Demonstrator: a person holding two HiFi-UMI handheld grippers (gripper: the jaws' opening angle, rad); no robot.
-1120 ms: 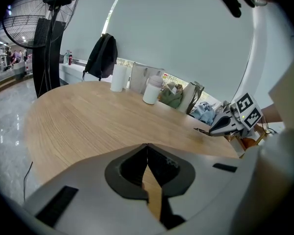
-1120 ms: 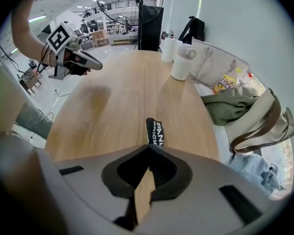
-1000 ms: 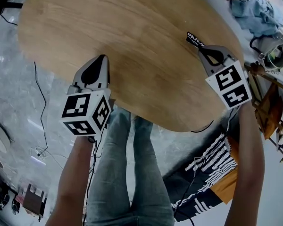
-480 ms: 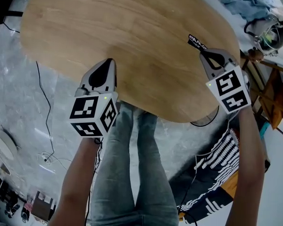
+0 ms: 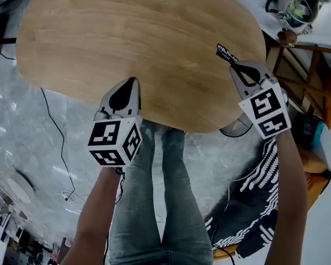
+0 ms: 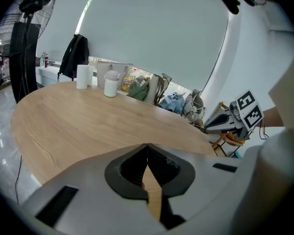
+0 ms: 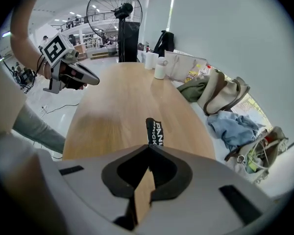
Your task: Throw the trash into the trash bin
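Note:
A black wrapper with white print (image 5: 226, 52) (image 7: 155, 131) sticks out from the tips of my right gripper (image 5: 233, 65) (image 7: 149, 147), which is shut on it above the right end of the oval wooden table (image 5: 143, 32). My left gripper (image 5: 133, 81) (image 6: 147, 146) is shut with nothing in it, over the table's near edge. It also shows at the left of the right gripper view. No trash bin is in sight.
At the table's far end stand a paper roll (image 6: 82, 76), a white cup (image 6: 110, 84) and bags (image 6: 147, 88). A standing fan (image 7: 114, 4) rises beyond. A wooden chair (image 5: 298, 76) and striped clothing (image 5: 254, 192) lie right; the person's legs (image 5: 154, 203) are below.
The table has slid upward in the head view, and both grippers now sit closer to its near edge. The wrapper has stayed in the right jaws; both jaws remain shut.

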